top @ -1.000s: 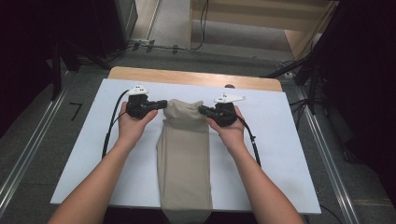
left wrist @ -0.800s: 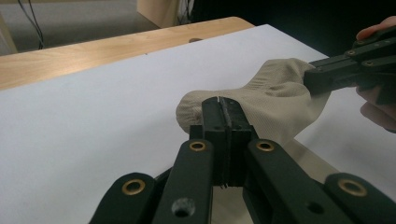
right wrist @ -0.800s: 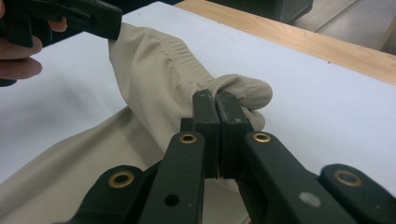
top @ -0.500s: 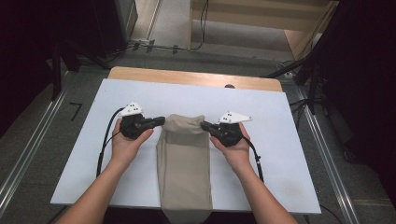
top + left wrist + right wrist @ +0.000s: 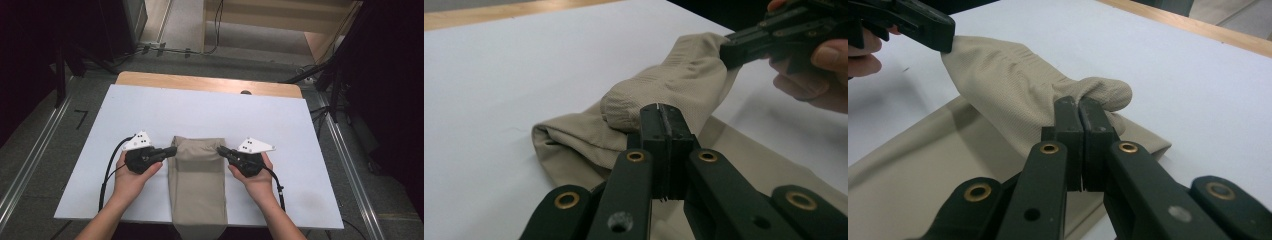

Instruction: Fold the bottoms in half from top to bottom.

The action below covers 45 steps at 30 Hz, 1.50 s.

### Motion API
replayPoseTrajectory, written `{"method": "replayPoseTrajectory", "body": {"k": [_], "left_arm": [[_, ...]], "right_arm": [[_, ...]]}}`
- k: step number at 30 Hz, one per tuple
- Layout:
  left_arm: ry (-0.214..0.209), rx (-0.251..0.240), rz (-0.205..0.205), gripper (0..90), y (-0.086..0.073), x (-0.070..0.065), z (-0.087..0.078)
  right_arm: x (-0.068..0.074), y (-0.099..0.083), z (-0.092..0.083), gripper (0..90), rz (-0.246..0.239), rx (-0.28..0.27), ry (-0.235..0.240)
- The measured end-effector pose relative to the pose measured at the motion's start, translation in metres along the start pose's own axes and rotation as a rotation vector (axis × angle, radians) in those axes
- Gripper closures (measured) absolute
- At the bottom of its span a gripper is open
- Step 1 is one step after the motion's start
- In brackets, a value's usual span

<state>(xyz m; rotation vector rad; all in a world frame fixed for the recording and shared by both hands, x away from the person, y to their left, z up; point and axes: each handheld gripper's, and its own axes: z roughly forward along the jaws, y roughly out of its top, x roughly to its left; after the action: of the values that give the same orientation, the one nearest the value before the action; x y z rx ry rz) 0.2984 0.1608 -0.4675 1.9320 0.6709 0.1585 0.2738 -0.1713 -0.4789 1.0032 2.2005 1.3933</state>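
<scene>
While both sets of jaws stay pinched tight on the fabric, the fold is coming steadily toward the person: the left gripper [image 5: 170, 150] has the left corner of the beige cloth's leading edge clamped flat between its pads, and the right gripper [image 5: 223, 150] has the opposite corner the same way, with nothing but a thin layer of weave between the closed jaws, as the left gripper view and right gripper view both show up close. Compared with a second ago, that gripped edge has travelled well back from the far part of the desk [image 5: 200, 107] to about its middle, and the cloth [image 5: 197, 180] now lies doubled, the carried end lifted in a soft hump over the layer beneath. The rest of the garment runs down the centre of the white desk and hangs off the near edge between the person's forearms. Both hands have come back together, level with each other, so the fold is staying square. By the look of it, the fold is under way and not yet laid down.
</scene>
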Motion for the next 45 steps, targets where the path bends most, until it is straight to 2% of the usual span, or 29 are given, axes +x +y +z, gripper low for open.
{"method": "replayPoseTrajectory", "body": {"k": [2, 6, 7, 8, 9, 10, 12, 13, 14, 17, 19, 20, 23, 27, 28, 29, 30, 31, 33, 34, 35, 36, 37, 39, 40, 43, 45], "left_arm": [[-0.015, 0.012, 0.012, 90.0, -0.007, -0.009, -0.004], [-0.032, 0.022, 0.018, 90.0, -0.012, -0.019, -0.009], [-0.051, 0.030, 0.017, 90.0, -0.016, -0.026, -0.013], [-0.051, 0.030, 0.017, 90.0, -0.016, -0.026, -0.013], [-0.055, 0.037, 0.033, 90.0, -0.020, -0.035, -0.016], [-0.055, 0.037, 0.033, 90.0, -0.020, -0.035, -0.016], [-0.068, 0.039, 0.031, 90.0, -0.024, -0.043, -0.020], [-0.079, 0.048, 0.031, 90.0, -0.029, -0.049, -0.024], [-0.079, 0.048, 0.031, 90.0, -0.029, -0.049, -0.024], [-0.100, 0.062, 0.015, 90.0, -0.044, -0.061, -0.031], [-0.119, 0.069, 0.006, 90.0, -0.049, -0.067, -0.034], [-0.119, 0.069, 0.006, 90.0, -0.049, -0.067, -0.034], [-0.124, 0.084, 0.022, 90.0, -0.055, -0.078, -0.041], [-0.109, 0.096, 0.026, 90.0, -0.059, -0.083, -0.045], [-0.120, 0.082, 0.006, 90.0, -0.062, -0.083, -0.048], [-0.120, 0.082, 0.006, 90.0, -0.062, -0.083, -0.048], [-0.135, 0.077, -0.003, 90.0, -0.063, -0.082, -0.050], [-0.114, 0.073, -0.006, 72.3, -0.063, -0.082, -0.050], [-0.073, 0.058, -0.004, 55.1, -0.059, -0.078, -0.050], [-0.073, 0.058, -0.004, 49.8, -0.059, -0.078, -0.050], [-0.055, 0.038, -0.026, 47.0, -0.052, -0.069, -0.048], [-0.047, 0.037, -0.032, 45.2, -0.048, -0.064, -0.047], [-0.047, 0.037, -0.032, 44.0, -0.048, -0.064, -0.047], [-0.027, 0.046, -0.053, 40.3, -0.042, -0.051, -0.040], [-0.012, 0.067, -0.085, 37.0, -0.038, -0.039, -0.030], [0.016, 0.094, -0.096, 31.7, -0.031, -0.022, -0.015], [0.035, 0.091, -0.110, 29.6, -0.027, -0.013, -0.007]], "right_arm": [[0.007, -0.007, -0.009, 87.3, -0.007, -0.002, 0.012], [0.016, -0.016, -0.017, 87.3, -0.006, 0.001, 0.029], [0.022, -0.022, -0.023, 87.3, -0.014, 0.004, 0.033], [0.025, -0.025, -0.025, 87.3, -0.014, 0.004, 0.035], [0.028, -0.027, -0.027, 87.3, -0.016, 0.011, 0.038], [0.031, -0.029, -0.030, 87.3, -0.021, 0.016, 0.040], [0.034, -0.031, -0.033, 87.3, -0.021, 0.017, 0.043], [0.041, -0.036, -0.040, 87.3, -0.013, 0.017, 0.057], [0.041, -0.036, -0.040, 87.3, -0.013, 0.017, 0.057], [0.058, -0.046, -0.051, 87.3, -0.032, 0.039, 0.076], [0.064, -0.050, -0.055, 87.2, -0.022, 0.054, 0.086], [0.064, -0.050, -0.055, 87.2, -0.022, 0.054, 0.086], [0.077, -0.057, -0.066, 87.2, -0.023, 0.067, 0.098], [0.087, -0.062, -0.074, 86.1, -0.027, 0.087, 0.109], [0.088, -0.063, -0.075, 84.0, -0.024, 0.091, 0.117], [0.088, -0.063, -0.075, 84.0, -0.024, 0.091, 0.117], [0.089, -0.064, -0.077, 75.8, -0.015, 0.092, 0.129], [0.089, -0.063, -0.078, 52.4, 0.001, 0.090, 0.150], [0.086, -0.059, -0.081, 41.1, 0.007, 0.062, 0.127], [0.086, -0.059, -0.081, 41.1, 0.007, 0.062, 0.127], [0.079, -0.052, -0.081, 33.7, 0.017, 0.039, 0.108], [0.075, -0.048, -0.080, 32.5, 0.025, 0.037, 0.092], [0.070, -0.045, -0.078, 32.6, 0.025, 0.038, 0.073], [0.061, -0.038, -0.070, 32.6, 0.030, 0.049, 0.041], [0.055, -0.036, -0.065, 32.6, 0.033, 0.054, 0.033], [0.039, -0.032, -0.044, 33.4, 0.042, 0.099, -0.021], [0.026, -0.031, -0.029, 35.7, 0.061, 0.117, -0.035]]}}
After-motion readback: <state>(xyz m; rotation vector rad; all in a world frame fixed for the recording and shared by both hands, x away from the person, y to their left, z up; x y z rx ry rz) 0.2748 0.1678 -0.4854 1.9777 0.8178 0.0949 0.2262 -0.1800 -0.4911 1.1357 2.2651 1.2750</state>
